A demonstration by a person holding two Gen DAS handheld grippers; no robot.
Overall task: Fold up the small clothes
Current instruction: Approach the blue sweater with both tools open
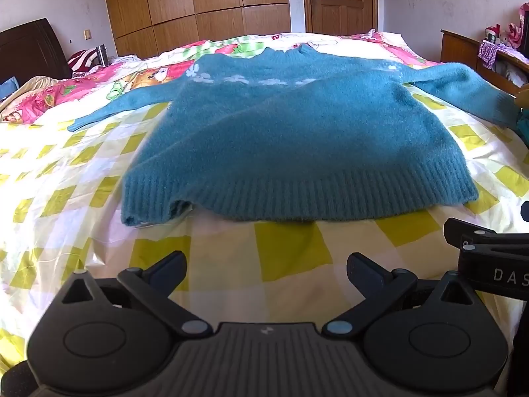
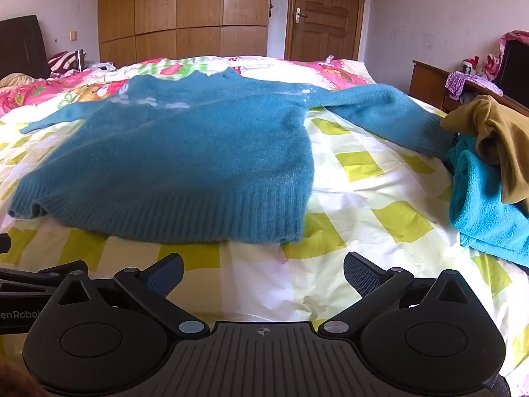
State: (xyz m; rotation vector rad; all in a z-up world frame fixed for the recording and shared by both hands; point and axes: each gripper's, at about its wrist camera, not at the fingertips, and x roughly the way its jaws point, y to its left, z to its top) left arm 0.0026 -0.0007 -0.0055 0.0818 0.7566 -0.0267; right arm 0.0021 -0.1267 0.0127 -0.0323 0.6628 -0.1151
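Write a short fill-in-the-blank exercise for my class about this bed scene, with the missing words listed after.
1. The sweater lies spread flat on the ____.
2. Both the left tool and the right tool have their jaws ____.
3. The sweater's colour is ____.
4. In the right view, a mustard garment lies on top of a ____ one.

Missing words: bed; open; blue; turquoise

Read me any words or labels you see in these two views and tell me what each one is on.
"DAS": cut off by the frame edge, on the black right claw seen from the left wrist view.
"enRobo": cut off, on the black left claw seen from the right wrist view.
No other readable text.
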